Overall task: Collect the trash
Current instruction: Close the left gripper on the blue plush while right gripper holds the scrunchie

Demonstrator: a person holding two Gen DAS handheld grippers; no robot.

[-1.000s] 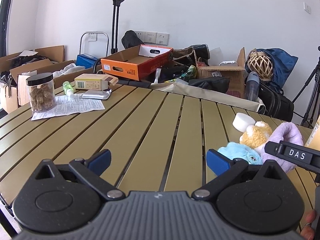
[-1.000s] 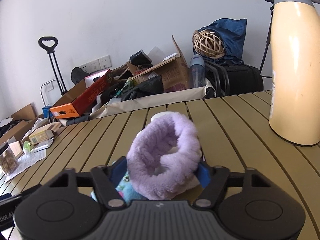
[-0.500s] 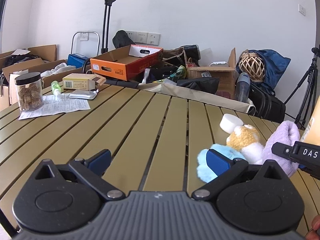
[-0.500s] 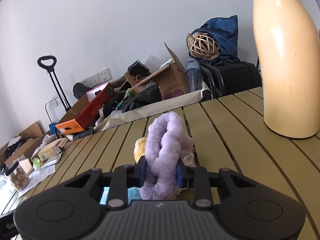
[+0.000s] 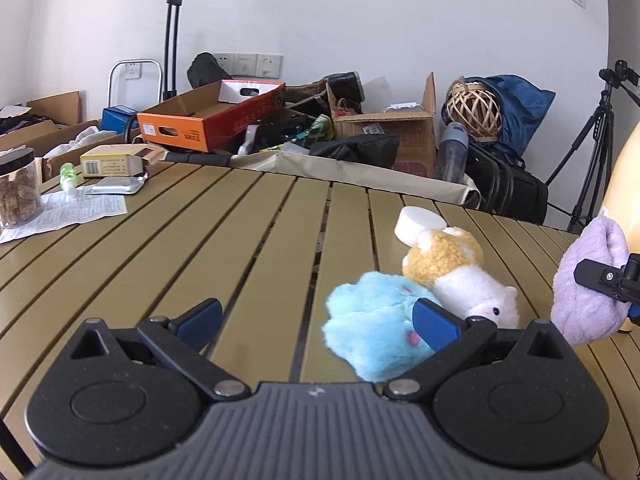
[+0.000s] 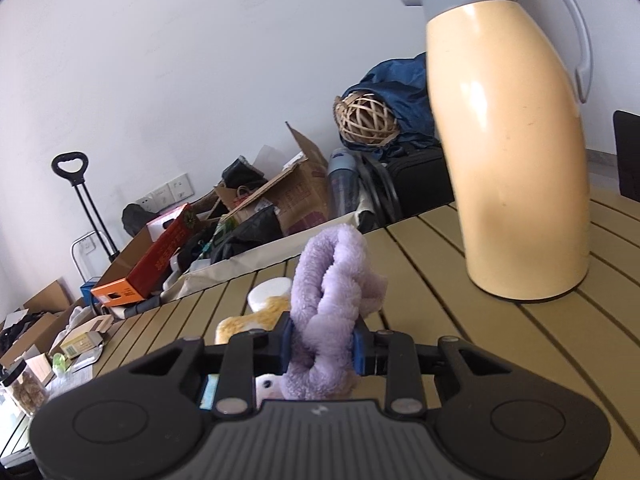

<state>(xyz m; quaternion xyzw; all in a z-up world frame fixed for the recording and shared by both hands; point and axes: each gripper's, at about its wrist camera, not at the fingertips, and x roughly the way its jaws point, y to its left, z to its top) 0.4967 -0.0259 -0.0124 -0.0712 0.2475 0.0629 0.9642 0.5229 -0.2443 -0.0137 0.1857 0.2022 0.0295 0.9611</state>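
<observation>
The right tongs point(image 6: 322, 346) are clamped on a fluffy lilac fabric loop point(image 6: 328, 312), their blue pads pressing its sides so the loop bulges above and below them; in the left wrist view the same loop point(image 5: 588, 284) hangs at the right edge, lifted off the slatted olive-green counter point(image 5: 200, 248). The left tongs point(image 5: 316, 320) stand wide apart with nothing between them, low over the counter.

Just beyond the left tongs' right pad lies a fluffy light-blue plush toy point(image 5: 372, 324), touching a tan-and-white plush animal point(image 5: 460, 276) that lies on its side. A white round disc-shaped piece point(image 5: 418, 220) sits against the tan plush's far end; whether it is a lid or a small tub is hard to tell. These three lie between the left tongs and the lilac loop. To the right of the right tongs, a tall cream thermos jug with a grey lid and handle point(image 6: 512, 140) stands upright on the counter.

At the counter's far left a clear jar with a black lid point(image 5: 18, 188), filled with brown chunks, stands on a printed paper sheet point(image 5: 68, 214). Near it are a small green bottle point(image 5: 68, 174), a flat silvery pouch point(image 5: 116, 188) and a yellow-and-brown carton point(image 5: 114, 160) with an open end flap. Beyond the counter an open orange cardboard box point(image 5: 212, 120) lies among bags, and a brown cardboard box point(image 5: 392, 136) stands open; their contents cannot be made out.
</observation>
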